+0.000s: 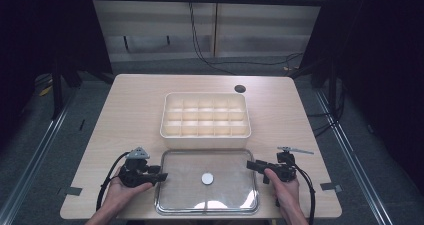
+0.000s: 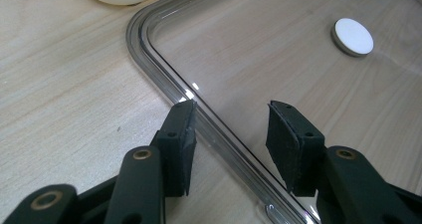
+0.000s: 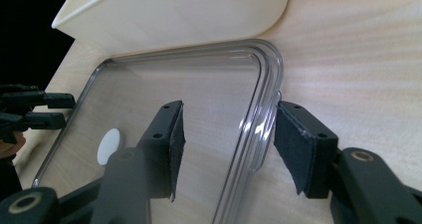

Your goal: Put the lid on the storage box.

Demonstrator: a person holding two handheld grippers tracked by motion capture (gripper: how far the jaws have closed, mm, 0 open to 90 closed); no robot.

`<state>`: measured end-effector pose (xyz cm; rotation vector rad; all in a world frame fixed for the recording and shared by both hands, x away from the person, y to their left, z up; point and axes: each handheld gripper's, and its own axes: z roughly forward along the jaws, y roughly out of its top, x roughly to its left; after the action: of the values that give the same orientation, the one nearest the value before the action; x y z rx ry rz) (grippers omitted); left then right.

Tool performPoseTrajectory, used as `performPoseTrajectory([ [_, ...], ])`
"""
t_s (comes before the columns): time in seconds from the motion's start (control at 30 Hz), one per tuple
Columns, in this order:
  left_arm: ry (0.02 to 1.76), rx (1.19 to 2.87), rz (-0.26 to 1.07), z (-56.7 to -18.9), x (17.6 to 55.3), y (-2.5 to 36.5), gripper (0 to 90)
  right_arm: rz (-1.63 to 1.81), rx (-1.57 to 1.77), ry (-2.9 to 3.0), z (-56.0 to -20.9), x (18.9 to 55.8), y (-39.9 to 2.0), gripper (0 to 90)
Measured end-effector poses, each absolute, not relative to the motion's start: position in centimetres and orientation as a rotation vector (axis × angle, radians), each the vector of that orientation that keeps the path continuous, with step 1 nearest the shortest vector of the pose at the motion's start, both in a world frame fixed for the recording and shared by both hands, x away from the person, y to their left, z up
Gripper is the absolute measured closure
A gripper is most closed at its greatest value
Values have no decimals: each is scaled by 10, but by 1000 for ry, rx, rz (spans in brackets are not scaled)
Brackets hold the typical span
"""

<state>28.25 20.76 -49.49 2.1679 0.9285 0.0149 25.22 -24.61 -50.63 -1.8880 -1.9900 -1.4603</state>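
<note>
On the table (image 1: 130, 105) before me lies a clear lid (image 1: 185, 195) with a white round knob (image 1: 207, 178), just beside the cream divided box (image 1: 206, 135). My left gripper (image 2: 231, 129) and right gripper (image 3: 229, 134) each straddle a lid edge, jaws apart. No writing is legible.

Cream divided tray (image 1: 205, 116) mid-surface (image 1: 135, 110). Clear lid (image 1: 206, 181) at near edge, white disc (image 1: 207, 178) at its centre. Left gripper (image 1: 161, 176) at lid's left rim, right gripper (image 1: 249, 164) at right rim.
</note>
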Motion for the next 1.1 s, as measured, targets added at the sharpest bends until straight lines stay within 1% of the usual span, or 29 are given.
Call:
performPoseTrajectory([
  [0.27,940,2152,-1,-496,281,212,546,-1521,-1862,-1875,-508,252,-250,466],
  [0.37,935,2155,-8,-495,280,212,546,-1572,-1846,-1771,-511,251,-255,531],
  [0.4,929,2153,-28,-496,280,211,547,-1591,-1816,-1737,-512,251,-256,577],
  [0.43,919,2155,-36,-496,280,210,567,-1592,-1780,-1754,-511,251,-251,589],
  [0.53,913,2175,3,-495,277,206,565,-1554,-1803,-1838,-509,252,-244,569],
  [0.57,909,2180,5,-494,277,206,557,-1543,-1803,-1864,-509,253,-244,581],
  [0.6,911,2172,-6,-495,278,207,552,-1538,-1796,-1876,-508,253,-245,622],
  [0.63,911,2172,-6,-495,278,207,552,-1538,-1796,-1876,-508,253,-245,622],
  [0.67,918,2165,-15,-495,278,207,552,-1534,-1793,-1892,-508,253,-246,647],
  [0.83,925,2152,-19,-496,279,208,518,-1553,-1748,-1912,-506,252,-248,672],
  [0.9,931,2140,-32,-496,280,209,516,-1578,-1728,-1894,-504,252,-249,696],
  [0.93,934,2138,-40,-496,281,210,501,-1616,-1708,-1872,-503,251,-251,715],
  [1.07,943,2124,-31,-497,282,210,494,-1626,-1730,-1863,-502,251,-251,725],
  [1.1,944,2124,-28,-497,282,210,474,-1635,-1722,-1864,-501,251,-251,728],
])
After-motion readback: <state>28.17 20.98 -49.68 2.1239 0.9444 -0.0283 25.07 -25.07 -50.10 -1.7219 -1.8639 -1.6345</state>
